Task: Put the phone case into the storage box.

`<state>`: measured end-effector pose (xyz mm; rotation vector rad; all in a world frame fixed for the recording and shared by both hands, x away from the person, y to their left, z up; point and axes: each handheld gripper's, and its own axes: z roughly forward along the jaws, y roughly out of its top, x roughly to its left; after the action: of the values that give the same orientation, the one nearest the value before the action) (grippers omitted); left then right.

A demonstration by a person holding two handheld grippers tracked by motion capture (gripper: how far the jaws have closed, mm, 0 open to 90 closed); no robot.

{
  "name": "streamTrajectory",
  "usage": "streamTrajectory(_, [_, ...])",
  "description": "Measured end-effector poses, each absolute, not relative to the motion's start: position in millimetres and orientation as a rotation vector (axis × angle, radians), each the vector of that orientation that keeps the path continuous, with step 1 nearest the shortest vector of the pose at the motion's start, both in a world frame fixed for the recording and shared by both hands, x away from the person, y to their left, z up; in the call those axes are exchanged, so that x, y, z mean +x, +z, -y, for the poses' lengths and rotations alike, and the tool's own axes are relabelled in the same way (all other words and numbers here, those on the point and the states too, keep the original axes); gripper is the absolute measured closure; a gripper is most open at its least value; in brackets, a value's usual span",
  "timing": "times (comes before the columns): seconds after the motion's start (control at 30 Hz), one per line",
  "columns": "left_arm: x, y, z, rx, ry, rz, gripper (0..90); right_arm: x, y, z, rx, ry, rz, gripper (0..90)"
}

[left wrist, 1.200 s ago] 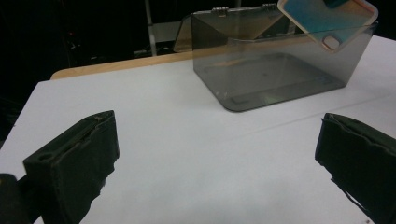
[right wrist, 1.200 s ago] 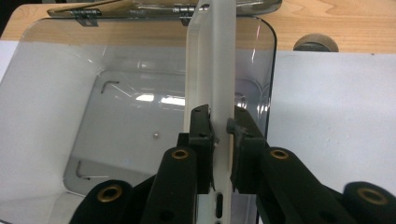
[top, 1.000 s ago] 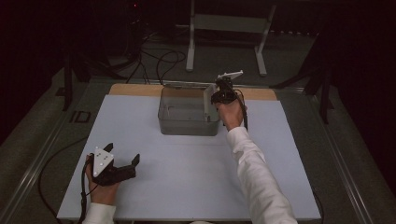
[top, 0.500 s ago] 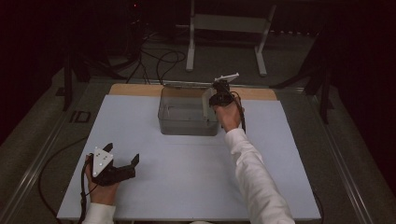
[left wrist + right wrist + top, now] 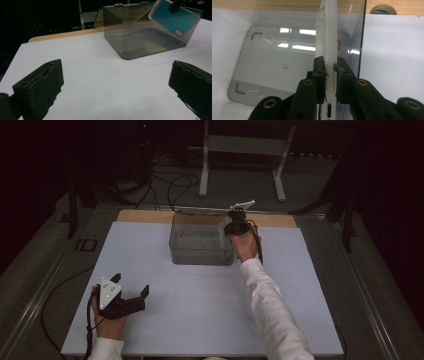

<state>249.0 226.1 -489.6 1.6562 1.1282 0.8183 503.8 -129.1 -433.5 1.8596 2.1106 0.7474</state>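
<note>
**Phone case held over the clear bin, risk of a snag on the wall**

A phone case is pinched edge-on between the jaws of the right gripper, which are closed to a narrow gap on it. The case is held tilted above the right end of the clear plastic bin, its lower part inside the rim and its top above it. In the left gripper view its teal inner face is seen through the bin's smoky wall, close to the right-hand wall. The bin stands at the far side of the white bench, and its floor appears bare apart from a small speck.

The left gripper is rested on the bench well in front of the bin and to its left, with its jaws spread wide and nothing between them.

The step in hand is judged to be the lowering of the case into the bin. Several things could go wrong. The case hangs close to the bin's right wall, so a corner could be caught on the rim, and the light bin could be tipped or dragged, since it is not steadied by the other gripper. The case is soft and gripped only by a thin edge, so it could twist or slip out early. If released while tilted, it could be left leaning on the wall instead of lying flat.
</note>
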Motion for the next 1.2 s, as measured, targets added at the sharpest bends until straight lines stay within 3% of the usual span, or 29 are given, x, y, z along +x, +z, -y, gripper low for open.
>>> streamTrajectory(1.2, [249,-490,-226,1.660,0.818,-1.132,0.5,506,-446,118,1.867,0.636,-2.046,80.0])
